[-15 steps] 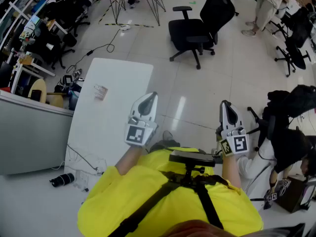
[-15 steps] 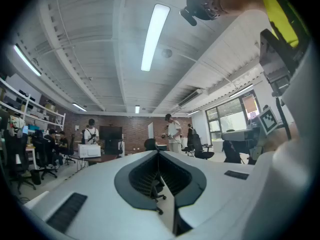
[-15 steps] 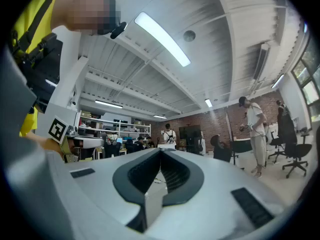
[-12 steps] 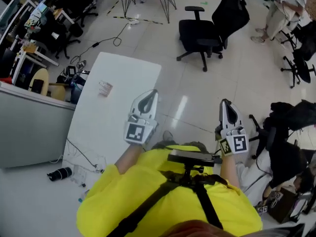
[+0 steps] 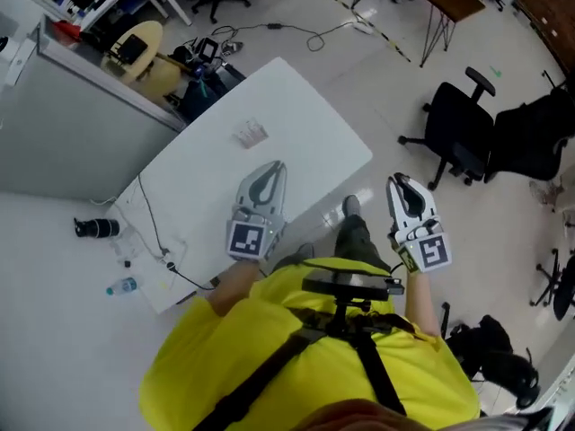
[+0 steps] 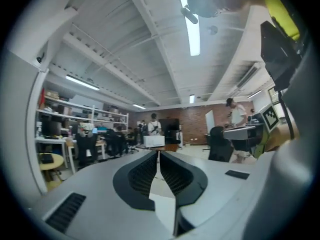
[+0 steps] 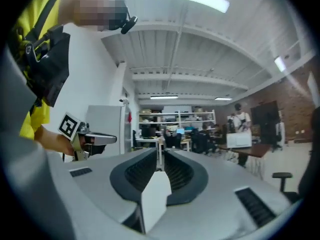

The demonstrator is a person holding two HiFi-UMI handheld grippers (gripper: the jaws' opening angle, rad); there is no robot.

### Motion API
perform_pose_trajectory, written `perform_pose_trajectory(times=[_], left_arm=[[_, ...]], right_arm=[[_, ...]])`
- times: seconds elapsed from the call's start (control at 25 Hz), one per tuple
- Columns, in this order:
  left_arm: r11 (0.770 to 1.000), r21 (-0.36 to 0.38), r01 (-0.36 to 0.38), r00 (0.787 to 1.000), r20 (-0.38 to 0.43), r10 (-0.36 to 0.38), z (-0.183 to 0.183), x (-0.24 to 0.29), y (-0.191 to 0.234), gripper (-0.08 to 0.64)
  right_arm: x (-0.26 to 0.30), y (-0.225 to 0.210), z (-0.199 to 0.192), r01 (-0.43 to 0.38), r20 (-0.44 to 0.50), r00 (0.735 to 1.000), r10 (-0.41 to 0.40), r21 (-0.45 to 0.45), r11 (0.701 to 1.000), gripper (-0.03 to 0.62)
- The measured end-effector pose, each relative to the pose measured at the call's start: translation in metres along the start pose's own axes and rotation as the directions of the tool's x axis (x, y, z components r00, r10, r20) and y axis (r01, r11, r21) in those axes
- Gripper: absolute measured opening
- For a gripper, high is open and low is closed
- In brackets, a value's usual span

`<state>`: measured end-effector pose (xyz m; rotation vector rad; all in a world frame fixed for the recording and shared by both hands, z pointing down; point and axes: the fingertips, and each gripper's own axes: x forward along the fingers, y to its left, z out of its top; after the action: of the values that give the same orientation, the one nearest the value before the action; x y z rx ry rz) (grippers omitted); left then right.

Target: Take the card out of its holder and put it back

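A small clear card holder with a card (image 5: pixel 251 134) lies on the white table (image 5: pixel 305 115), toward its far side. My left gripper (image 5: pixel 275 166) hovers over the table's near part, a short way before the holder, jaws together and nothing in them. My right gripper (image 5: pixel 398 180) is off the table's right edge, above the floor, jaws together and empty too. Both point level into the room: the left gripper (image 6: pixel 159 153) and the right gripper (image 7: pixel 160 153) see only distant desks and people, not the holder.
A black cable (image 5: pixel 153 232) runs along the table's near left edge. On the floor at left lie a bottle (image 5: pixel 121 286) and a black cylinder (image 5: pixel 94 228). A grey partition (image 5: pixel 81 142) stands left. Black office chairs (image 5: pixel 463 142) are on the right.
The head view has swung toward the table, which now lies nearer and turned diagonally under the left gripper. Both grippers keep the same pose before the body.
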<state>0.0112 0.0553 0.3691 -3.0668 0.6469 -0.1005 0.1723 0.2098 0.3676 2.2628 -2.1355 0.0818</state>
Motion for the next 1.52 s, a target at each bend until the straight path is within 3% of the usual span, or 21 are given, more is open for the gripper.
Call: perform_pose_trajectory(times=[0.08, 0.12, 0.24, 0.32, 0.4, 0.48, 0.52, 0.56, 0.6, 0.64, 0.68, 0.76, 0.84, 0.96, 1.12, 1.32, 1.44, 1.52], left_arm=[[0.988, 0.006, -0.156, 0.988, 0.002, 0.156, -0.009, 0.006, 0.036, 0.0], [0.97, -0.004, -0.243, 0.97, -0.005, 0.243, -0.015, 0.006, 0.053, 0.0], [0.877, -0.037, -0.478, 0.878, -0.056, 0.476, -0.032, -0.001, 0.085, 0.0], [0.822, -0.022, -0.57, 0.821, -0.066, 0.567, -0.04, -0.001, 0.097, 0.0], [0.786, -0.025, -0.617, 0.786, -0.073, 0.614, -0.052, 0.0, 0.107, 0.0], [0.759, -0.057, -0.649, 0.76, -0.079, 0.645, -0.065, -0.002, 0.117, 0.0], [0.75, -0.063, -0.658, 0.753, -0.08, 0.654, -0.073, -0.003, 0.121, 0.0], [0.743, -0.063, -0.666, 0.746, -0.083, 0.661, -0.082, -0.004, 0.126, 0.0], [0.735, -0.064, -0.675, 0.737, -0.091, 0.669, -0.093, -0.004, 0.131, 0.0], [0.724, -0.071, -0.687, 0.727, -0.105, 0.679, -0.105, -0.006, 0.133, 0.0], [0.71, -0.084, -0.699, 0.714, -0.133, 0.687, -0.119, -0.008, 0.133, 0.0], [0.693, -0.094, -0.715, 0.695, -0.198, 0.691, -0.149, -0.013, 0.136, 0.0], [0.692, -0.089, -0.716, 0.693, -0.209, 0.69, -0.167, -0.012, 0.154, 0.0], [0.703, -0.076, -0.707, 0.702, -0.198, 0.684, -0.185, -0.008, 0.172, 0.0], [0.718, -0.09, -0.69, 0.718, -0.207, 0.664, -0.203, -0.002, 0.191, 0.02], [0.76, -0.118, -0.639, 0.764, -0.213, 0.609, -0.216, 0.008, 0.206, 0.02], [0.792, -0.107, -0.602, 0.793, -0.2, 0.576, -0.22, 0.009, 0.215, 0.02], [0.807, -0.1, -0.582, 0.806, -0.203, 0.556, -0.224, 0.011, 0.218, 0.092]], right_arm=[[0.059, -0.006, -0.009, -0.188, -0.017, 0.982, 0.188, 0.01, 0.982, 0.051], [0.088, -0.005, -0.016, -0.291, -0.039, 0.956, 0.291, 0.015, 0.957, 0.051], [0.157, 0.005, -0.037, -0.562, -0.109, 0.82, 0.561, 0.024, 0.827, 0.051], [0.196, 0.015, -0.049, -0.677, -0.131, 0.728, 0.674, 0.021, 0.736, 0.051], [0.234, 0.029, -0.065, -0.759, -0.147, 0.641, 0.753, 0.025, 0.651, 0.054], [0.268, 0.047, -0.09, -0.818, -0.177, 0.561, 0.809, 0.036, 0.574, 0.158], [0.283, 0.056, -0.105, -0.837, -0.189, 0.528, 0.828, 0.044, 0.545, 0.091], [0.298, 0.064, -0.121, -0.853, -0.2, 0.498, 0.844, 0.06, 0.518, 0.049], [0.311, 0.072, -0.139, -0.868, -0.213, 0.464, 0.86, 0.085, 0.49, 0.049], [0.321, 0.079, -0.158, -0.88, -0.23, 0.428, 0.874, 0.113, 0.461, 0.076], [0.328, 0.085, -0.178, -0.889, -0.253, 0.394, 0.883, 0.138, 0.436, 0.16], [0.347, 0.094, -0.209, -0.893, -0.273, 0.363, 0.891, 0.172, 0.416, 0.152], [0.38, 0.105, -0.226, -0.888, -0.249, 0.356, 0.901, 0.209, 0.409, 0.147], [0.408, 0.127, -0.255, -0.896, -0.257, 0.307, 0.916, 0.246, 0.369, 0.147], [0.433, 0.152, -0.292, -0.906, -0.297, 0.259, 0.919, 0.256, 0.338, 0.146], [0.44, 0.175, -0.309, -0.932, -0.315, 0.15, 0.937, 0.271, 0.241, 0.106], [0.438, 0.182, -0.312, -0.941, -0.309, 0.102, 0.945, 0.277, 0.192, 0.031], [0.435, 0.183, -0.311, -0.953, -0.308, 0.071, 0.949, 0.26, 0.156, 0.023]])
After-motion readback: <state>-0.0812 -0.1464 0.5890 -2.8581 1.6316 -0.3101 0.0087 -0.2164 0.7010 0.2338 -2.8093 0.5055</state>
